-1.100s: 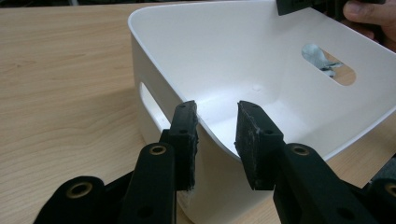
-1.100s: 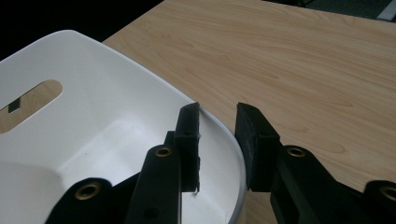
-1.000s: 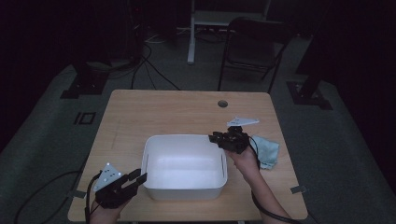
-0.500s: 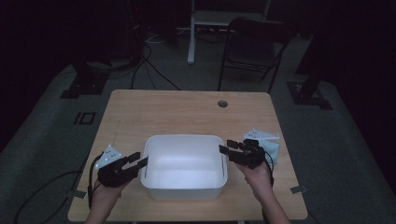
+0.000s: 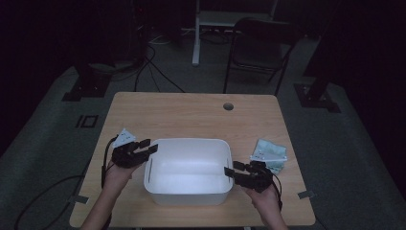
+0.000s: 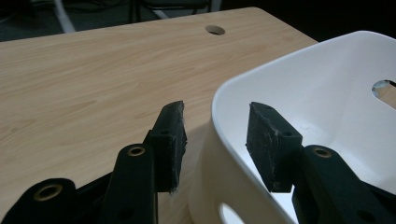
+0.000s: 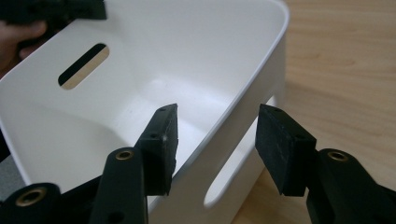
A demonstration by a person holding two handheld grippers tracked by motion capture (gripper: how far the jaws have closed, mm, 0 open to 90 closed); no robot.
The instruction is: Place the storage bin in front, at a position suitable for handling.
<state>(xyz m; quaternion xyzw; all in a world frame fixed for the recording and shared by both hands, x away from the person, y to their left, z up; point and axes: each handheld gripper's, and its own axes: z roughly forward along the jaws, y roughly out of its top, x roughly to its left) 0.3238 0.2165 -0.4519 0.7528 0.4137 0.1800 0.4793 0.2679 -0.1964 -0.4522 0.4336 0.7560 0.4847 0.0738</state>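
Note:
A white plastic bin (image 5: 189,141) stands on the near half of the wooden table (image 5: 191,115). My left gripper (image 5: 151,147) is at the bin's left end. In the left gripper view my left gripper (image 6: 215,140) straddles the bin's rim (image 6: 224,100) with a gap on both sides. Its jaws have just been opening. My right gripper (image 5: 230,171) is at the right end. There my right gripper (image 7: 215,144) stands around the bin's wall (image 7: 247,100) above a handle slot, pads not touching. Those jaws have also just been opening. The bin (image 7: 187,46) looks empty.
A pale blue-green cloth (image 5: 269,154) lies on the table right of the bin. A round cable hole (image 5: 228,106) sits near the table's far edge. A dark chair (image 5: 261,48) and cables stand on the floor beyond the table.
The left gripper moved from the table's near left corner up to the bin's left end. The right gripper drew back from the cloth to the bin's near right end. Both jaws stand wider.

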